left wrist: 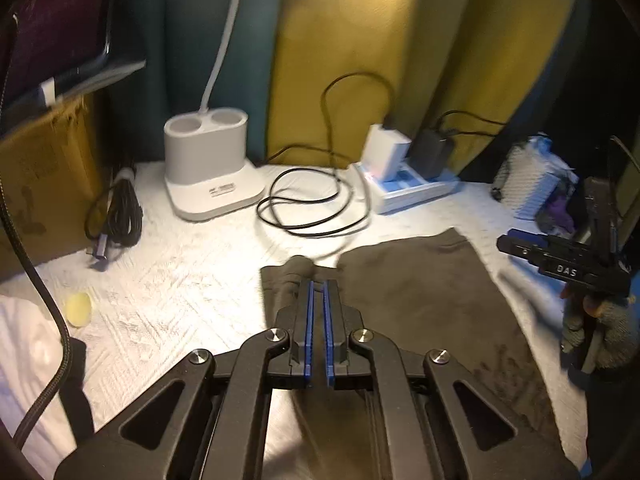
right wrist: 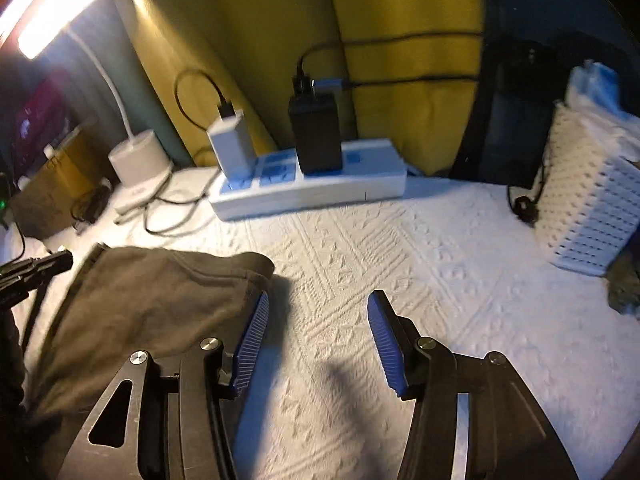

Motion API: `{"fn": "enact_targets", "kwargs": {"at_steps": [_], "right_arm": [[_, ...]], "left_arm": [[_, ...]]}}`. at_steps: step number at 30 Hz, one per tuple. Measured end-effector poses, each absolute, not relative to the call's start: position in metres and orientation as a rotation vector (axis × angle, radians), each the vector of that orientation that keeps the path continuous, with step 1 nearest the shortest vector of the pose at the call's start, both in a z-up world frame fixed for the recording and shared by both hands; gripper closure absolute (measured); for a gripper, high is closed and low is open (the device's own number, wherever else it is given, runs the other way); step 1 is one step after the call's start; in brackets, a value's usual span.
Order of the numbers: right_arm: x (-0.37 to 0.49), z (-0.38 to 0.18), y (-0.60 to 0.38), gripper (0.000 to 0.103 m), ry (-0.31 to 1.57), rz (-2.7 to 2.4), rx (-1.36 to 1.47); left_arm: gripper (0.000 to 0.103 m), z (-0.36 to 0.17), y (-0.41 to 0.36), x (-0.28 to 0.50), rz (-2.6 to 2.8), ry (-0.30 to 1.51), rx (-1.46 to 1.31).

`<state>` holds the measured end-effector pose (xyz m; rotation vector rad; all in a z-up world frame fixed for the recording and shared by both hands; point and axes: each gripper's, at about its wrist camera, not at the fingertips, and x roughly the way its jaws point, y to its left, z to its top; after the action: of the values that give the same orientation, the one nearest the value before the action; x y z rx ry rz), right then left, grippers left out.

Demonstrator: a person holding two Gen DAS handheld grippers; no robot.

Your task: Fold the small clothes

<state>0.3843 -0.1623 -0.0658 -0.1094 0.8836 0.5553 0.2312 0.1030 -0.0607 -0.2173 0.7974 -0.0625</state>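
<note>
A dark olive-brown garment (left wrist: pixel 420 300) lies spread on the white textured cover (left wrist: pixel 180 280). My left gripper (left wrist: pixel 319 285) is shut, and a bunched fold of the garment's left edge wraps around its tips. In the right wrist view the garment (right wrist: pixel 152 300) lies left of my right gripper (right wrist: pixel 318 300). That gripper stands open over bare cover, its left pad beside the garment's edge and nothing between its pads. My left gripper (right wrist: pixel 40 266) shows at the left edge of that view. My right gripper (left wrist: pixel 510 242), held by a gloved hand (left wrist: pixel 608 332), sits at the right of the garment.
At the back stand a white lamp base (left wrist: pixel 208 160), a power strip with two chargers (right wrist: pixel 312 188) and a coiled black cable (left wrist: pixel 304 204). A white perforated basket (right wrist: pixel 588 208) is at the right, a cardboard box (left wrist: pixel 40 192) and a small yellow object (left wrist: pixel 79 309) at the left.
</note>
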Motion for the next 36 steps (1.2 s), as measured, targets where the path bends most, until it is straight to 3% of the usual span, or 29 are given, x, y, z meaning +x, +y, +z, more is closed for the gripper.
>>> {"fn": "enact_targets", "kwargs": {"at_steps": [2,6,12,23,29,36], "right_arm": [[0.377,-0.062,-0.166,0.049,0.881,0.571,-0.110],[0.355,-0.067,-0.154,0.049,0.910,0.631,-0.148],[0.332,-0.092,-0.137,0.049,0.943,0.619,-0.266],[0.292,-0.071,-0.155,0.049,0.914,0.624,-0.240],[0.260,-0.083,-0.155,0.049,0.937,0.646,-0.265],[0.252,-0.088,-0.169,0.046,0.937,0.583,-0.256]], "left_arm": [[0.098,-0.057,0.091,0.223,-0.101,0.803,-0.216],[0.070,-0.063,0.064,0.215,-0.177,0.843,-0.193],[0.066,-0.103,0.061,0.219,-0.115,0.960,-0.139],[0.066,-0.057,0.049,0.180,-0.147,0.864,-0.132],[0.066,-0.082,0.029,0.153,-0.160,0.941,-0.080],[0.063,-0.097,0.060,0.140,-0.055,0.944,-0.130]]}}
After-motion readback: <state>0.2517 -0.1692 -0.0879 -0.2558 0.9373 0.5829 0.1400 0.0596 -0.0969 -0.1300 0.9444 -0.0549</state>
